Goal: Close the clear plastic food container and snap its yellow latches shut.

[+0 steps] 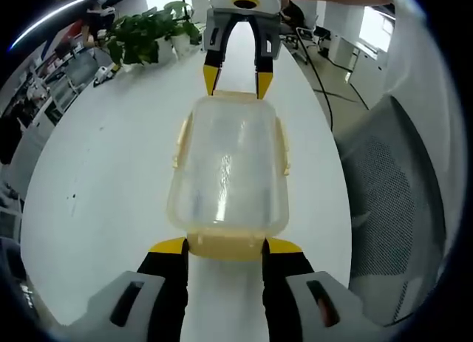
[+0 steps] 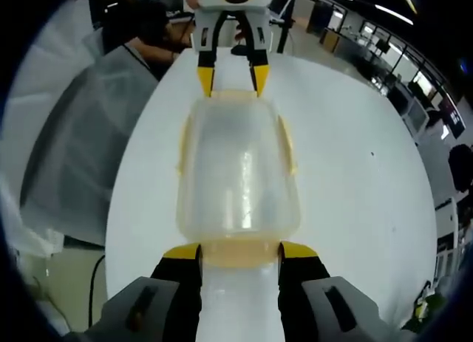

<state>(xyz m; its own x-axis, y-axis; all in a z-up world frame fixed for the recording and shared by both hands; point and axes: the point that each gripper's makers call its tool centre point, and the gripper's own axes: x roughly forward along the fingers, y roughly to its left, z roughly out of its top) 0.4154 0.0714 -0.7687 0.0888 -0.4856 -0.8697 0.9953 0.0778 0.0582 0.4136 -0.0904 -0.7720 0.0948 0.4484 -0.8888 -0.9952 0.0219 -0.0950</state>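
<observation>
in the left gripper view, the left gripper point(image 1: 225, 244) rises from the bottom with its black, yellow-tipped jaws spread wide, one tip at each corner of the near end latch point(image 1: 225, 247) of the clear plastic food container point(image 1: 228, 165), holding nothing. the container sits lid-on, lengthwise away from the camera, on the white table point(image 1: 111, 187); yellow side latches point(image 1: 284, 151) run along its long edges. at its far end the right gripper point(image 1: 235, 83) points back toward the camera, its own yellow tips parted and resting at the far rim. beyond it stands a potted plant point(image 1: 148, 33), and a grey mesh chair point(image 1: 392, 187) is beside the table on the right. in the right gripper view the same layout is mirrored: the right gripper point(image 2: 240, 252) is open, tips flanking the near yellow end latch, the container point(image 2: 236, 172) stretches ahead, and the left gripper point(image 2: 230, 80) meets its far end with jaws apart. whether the latches are snapped down, i cannot tell.
</observation>
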